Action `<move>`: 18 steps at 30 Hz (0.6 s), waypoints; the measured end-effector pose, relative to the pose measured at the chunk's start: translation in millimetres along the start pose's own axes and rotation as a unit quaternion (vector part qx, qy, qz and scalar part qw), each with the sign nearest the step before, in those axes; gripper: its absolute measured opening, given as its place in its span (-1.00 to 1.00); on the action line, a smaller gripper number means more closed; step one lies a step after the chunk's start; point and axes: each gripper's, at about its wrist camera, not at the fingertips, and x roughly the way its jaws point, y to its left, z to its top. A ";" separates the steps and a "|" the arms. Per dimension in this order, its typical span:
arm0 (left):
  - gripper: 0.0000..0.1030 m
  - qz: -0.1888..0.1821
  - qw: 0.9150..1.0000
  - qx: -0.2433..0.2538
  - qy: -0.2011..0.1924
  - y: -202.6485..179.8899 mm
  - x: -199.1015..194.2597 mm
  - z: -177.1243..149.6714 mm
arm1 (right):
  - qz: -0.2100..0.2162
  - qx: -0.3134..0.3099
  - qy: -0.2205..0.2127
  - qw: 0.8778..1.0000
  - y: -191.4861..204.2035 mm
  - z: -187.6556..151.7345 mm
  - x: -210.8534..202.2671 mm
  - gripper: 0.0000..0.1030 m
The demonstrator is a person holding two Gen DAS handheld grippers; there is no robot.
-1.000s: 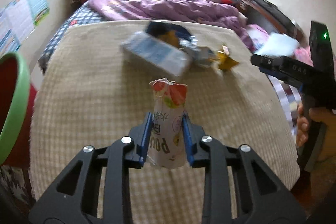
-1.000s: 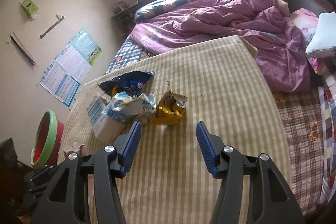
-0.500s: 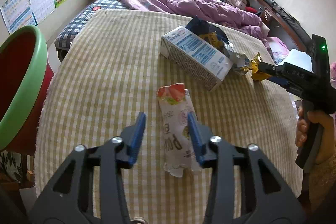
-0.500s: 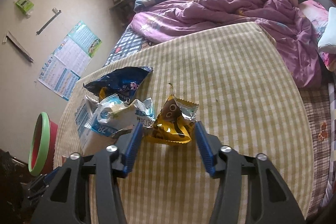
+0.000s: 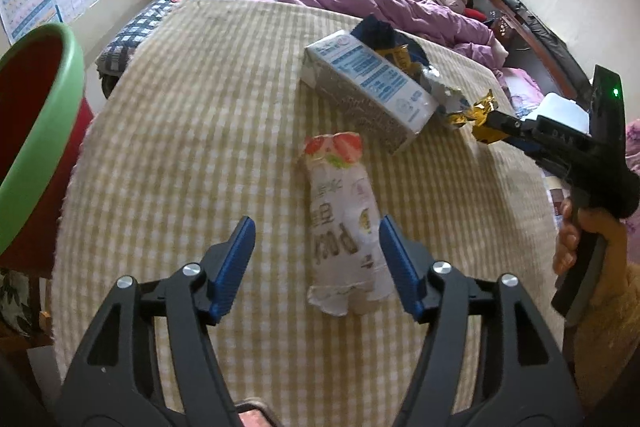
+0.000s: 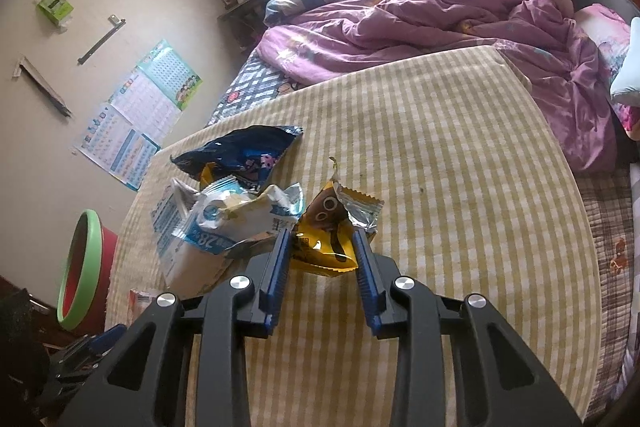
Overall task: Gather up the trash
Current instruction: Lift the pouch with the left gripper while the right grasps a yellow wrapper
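**A:** Checking the left wrist view first. Left gripper (image 5: 316,247) has its jaws spread, they've just been opening, and the white pouch (image 5: 344,223) w/ the strawberry print lies flat on the checked blanket (image 5: 200,107) between the tips, touching neither pad afaict. It's crumpled, torn along the near end, soft-looking. Blue-and-white carton (image 5: 368,87) lies on its side just past it, toward the far right part of the blanket. Green-rimmed red bin (image 5: 36,131) sits off the left edge.

**B:** So the pouch isn't in the bin. Risk imo: it just stays on the blanket and needs a re-grab, and a limp thing like that can slip out of the pads.

**A:** Yep. Right wrist view now. Right gripper (image 6: 320,247) is narrow, jaws have just been closing, w/ the yellow wrapper (image 6: 324,231) between the blue pads. Pads look right against it, but can't tell if they're truly pinching yet. Wrapper's crinkly foil, brown print, silver torn flap.

**B:** And the white-blue bag (image 6: 240,215) is touching the left pad.

**A:** Right, so it could get dragged along or snagged. Dark blue bag (image 6: 244,153) behind is clear of it.
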 end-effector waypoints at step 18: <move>-0.31 0.039 0.994 0.007 -0.097 -2.4 -46.0 16.3 | 0.022 -0.050 -0.062 0.997 64.8 -17.9 -59.5 -0.39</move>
